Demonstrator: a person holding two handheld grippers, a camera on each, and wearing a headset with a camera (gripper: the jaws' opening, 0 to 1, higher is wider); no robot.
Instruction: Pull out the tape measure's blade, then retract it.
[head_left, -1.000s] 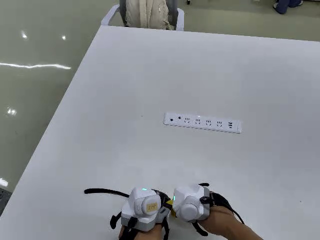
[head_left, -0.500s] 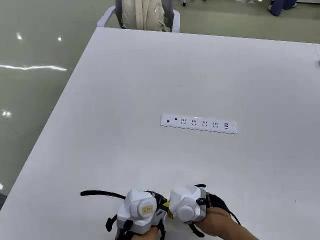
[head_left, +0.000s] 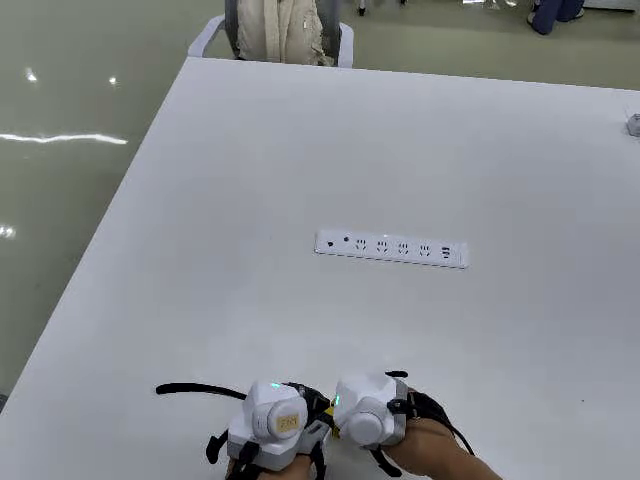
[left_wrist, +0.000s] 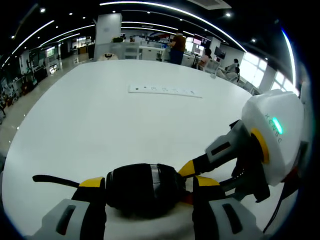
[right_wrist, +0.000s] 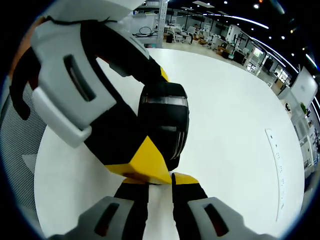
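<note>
Head view: left gripper and right gripper sit close side by side over the white table, well nearer the person than the power strip. Left gripper view: jaws clamp the black tape measure, with the power strip far beyond. Right gripper view: jaws are almost together at the case; I cannot tell what they pinch.

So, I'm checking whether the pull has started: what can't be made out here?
- Blade tip, right gripper view: a yellow pad covers the tape measure's near end; whether the right gripper pinches it is unclear.
- Tape measure, head view: hidden beneath the left gripper and right gripper.
- Power strip lettering, head view: too small.
</note>
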